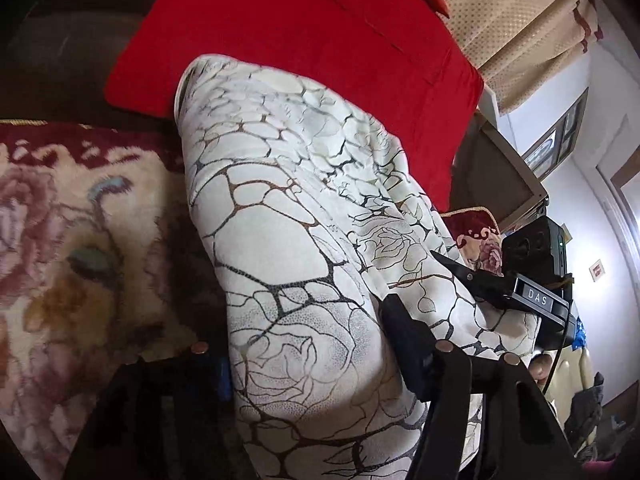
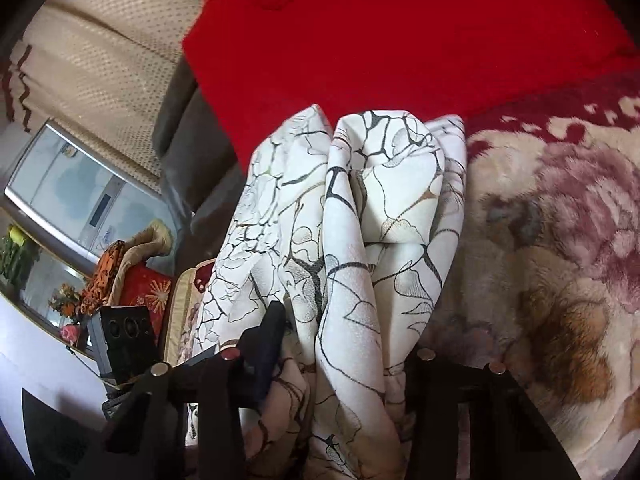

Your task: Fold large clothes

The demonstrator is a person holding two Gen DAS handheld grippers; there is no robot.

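**White printed cloth gathered between both tongs, fold not finished**

White fabric with a dark vein-and-rose print [image 1: 304, 240] fills the middle of both views. It is a large garment or cloth; which kind, I cannot tell. It hangs in long vertical folds in front of both tongs and is lifted off the bed, with its far end drooping toward the red blanket [image 1: 320, 40].

The left gripper [image 1: 312, 356] has the cloth running between its fingers. One dark finger [image 1: 404, 344] presses on the right side of the bundle, the other is mostly in shadow on the left side, so I judge the tongs are closed on the cloth. The right gripper [image 2: 344, 344] is the same: one finger [image 2: 268, 336] lies against the left of the bundle, the other side is hidden behind the fabric, and the cloth passes between them.

As for progress, I judge the cloth is already doubled lengthwise at least once, because several layers hang together, but it is bunched and wrinkled, not flat. What remains is to lay it down, smooth it and make the final folds.

The cloth looks thin, smooth and slightly grainy, and it drapes easily. Beyond the tongs, the red blanket looks soft and matte. Beside the tongs lies a fluffy floral plush blanket [image 2: 560, 240] with long pile, which could catch the thin fabric.
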